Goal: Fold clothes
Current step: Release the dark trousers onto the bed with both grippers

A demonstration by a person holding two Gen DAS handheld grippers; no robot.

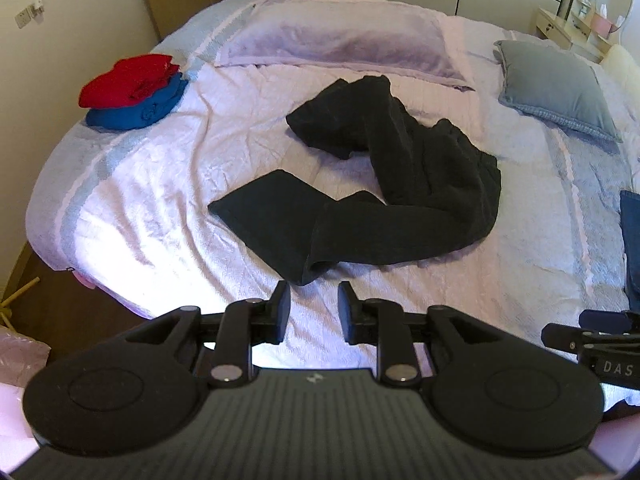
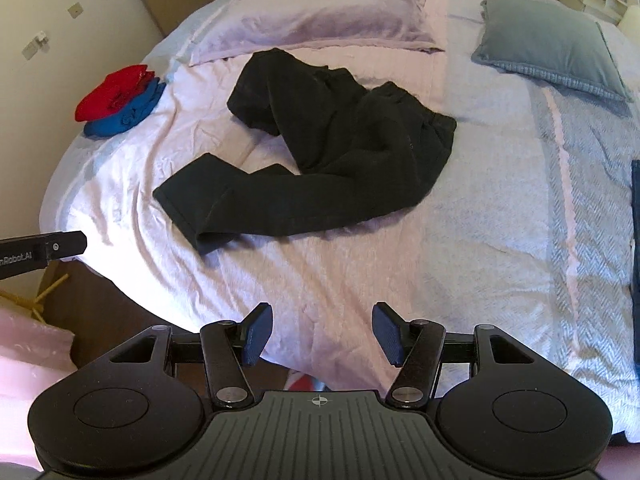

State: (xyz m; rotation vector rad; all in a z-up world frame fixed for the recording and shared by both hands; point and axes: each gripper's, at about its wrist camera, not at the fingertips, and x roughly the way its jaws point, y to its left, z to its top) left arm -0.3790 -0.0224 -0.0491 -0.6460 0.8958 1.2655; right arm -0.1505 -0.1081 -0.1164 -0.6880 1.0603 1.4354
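Note:
Black trousers (image 1: 400, 184) (image 2: 332, 160) lie crumpled in the middle of the bed (image 1: 152, 208) (image 2: 480, 240), one leg stretched toward the near left with its cuff closest to me. My left gripper (image 1: 314, 308) hovers just short of that cuff, open, with nothing between its pads. My right gripper (image 2: 322, 332) is open wider over bare sheet, nearer than the trousers, and holds nothing. A folded red garment sits on a folded blue one (image 1: 132, 92) (image 2: 120, 98) at the bed's far left.
A lilac pillow (image 1: 340, 40) (image 2: 320, 20) lies at the head and a grey cushion (image 1: 556, 88) (image 2: 552, 48) at far right. Blue denim (image 1: 632, 240) (image 2: 636, 260) shows at the right edge. Dark floor (image 1: 60, 300) lies left of the bed's edge.

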